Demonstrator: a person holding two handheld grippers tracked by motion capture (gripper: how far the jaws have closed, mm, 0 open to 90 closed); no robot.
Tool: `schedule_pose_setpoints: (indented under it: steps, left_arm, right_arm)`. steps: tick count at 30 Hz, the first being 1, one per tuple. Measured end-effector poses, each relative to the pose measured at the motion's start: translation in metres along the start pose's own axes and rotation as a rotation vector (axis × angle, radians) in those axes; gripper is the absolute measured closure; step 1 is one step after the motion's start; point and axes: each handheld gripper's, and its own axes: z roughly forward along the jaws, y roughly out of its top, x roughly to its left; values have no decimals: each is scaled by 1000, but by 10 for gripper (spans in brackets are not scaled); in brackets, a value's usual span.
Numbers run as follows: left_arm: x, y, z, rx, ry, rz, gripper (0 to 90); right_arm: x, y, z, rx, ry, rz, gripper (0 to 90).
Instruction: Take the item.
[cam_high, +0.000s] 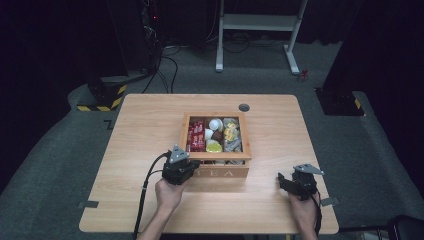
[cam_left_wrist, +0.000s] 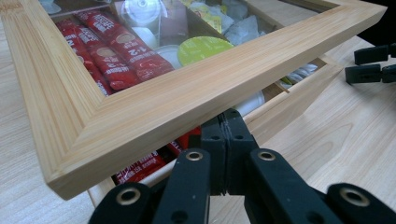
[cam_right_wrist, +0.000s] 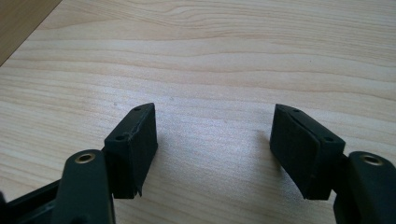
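Lid (cam_left_wrist: 154, 105) of the tea box (cam_high: 216, 170), table centre, rides tilted on my left gripper (cam_left_wrist: 225, 122), jaws pressed together beneath its front rail. Lift evenly, avoiding slip. Right gripper (cam_right_wrist: 215, 144) waits spread at 4 o'clock on pale wood table (cam_high: 140, 125); dark carpeted room.

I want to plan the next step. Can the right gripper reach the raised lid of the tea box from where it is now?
Probably yes. The right gripper rests open on bare table, nothing between it and the lid, whose front edge the shut left gripper props up.
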Motion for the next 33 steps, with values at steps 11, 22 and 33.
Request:
schedule_pose_setpoints:
  steps: [11,22,33]
  left_arm:
    - [3,15,-7,-7,-18,-8,884]
    - [7,32,-12,-16,-35,-13,887]
    - [11,45,-15,-25,-42,-10,885]
  right_arm:
    - [2,1,1,8,9,-6,260]
    - [-5,4,-3,26,35,74,317]
    - [8,8,-17,-78,148,46,418]
